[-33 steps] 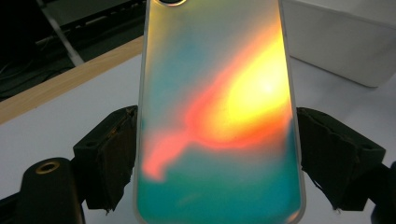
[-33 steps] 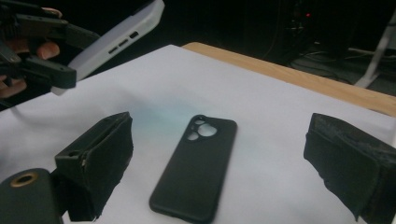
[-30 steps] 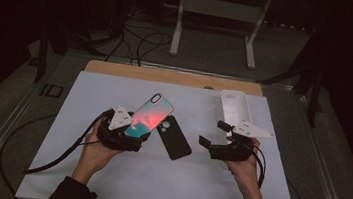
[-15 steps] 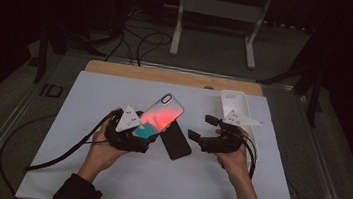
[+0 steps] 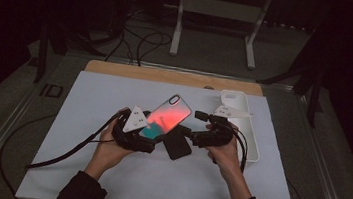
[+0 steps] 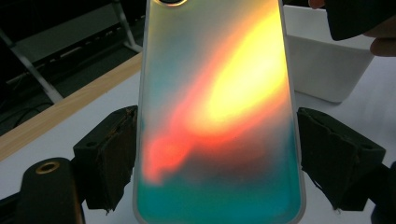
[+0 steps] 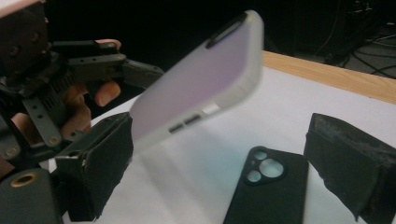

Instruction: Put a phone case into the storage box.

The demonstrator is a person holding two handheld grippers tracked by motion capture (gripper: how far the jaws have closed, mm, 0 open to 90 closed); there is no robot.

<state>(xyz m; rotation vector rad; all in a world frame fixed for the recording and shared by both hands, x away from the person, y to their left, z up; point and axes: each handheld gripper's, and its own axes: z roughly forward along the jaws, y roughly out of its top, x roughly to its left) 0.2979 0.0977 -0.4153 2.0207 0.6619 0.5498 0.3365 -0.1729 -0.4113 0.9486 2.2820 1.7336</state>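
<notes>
We are holding the phone (image 5: 165,118) in the left gripper (image 5: 153,129), clamped across its short sides near the bottom end; in the left gripper view both pads are pressing its edges (image 6: 217,116). The phone is sitting at centre frame in the high view, lifted off the table, its long axis running from lower left to upper right, camera end pointing toward the upper right.

The right gripper (image 5: 192,130) is sitting just right of the phone, jaws spread and holding nothing. In the right gripper view the phone (image 7: 201,81) is hanging up and left of the gap between the jaws, tilted, not between them yet. So the right gripper is nearer the free end, and we judge it needs to come in from the right across the phone's width.

A black case (image 5: 178,145) is lying flat on the white table (image 5: 89,99) under the two grippers, camera hole showing. A white tray (image 5: 243,117) is sitting at right. The room behind is dark, with a metal stand (image 5: 217,8) and cables.
</notes>
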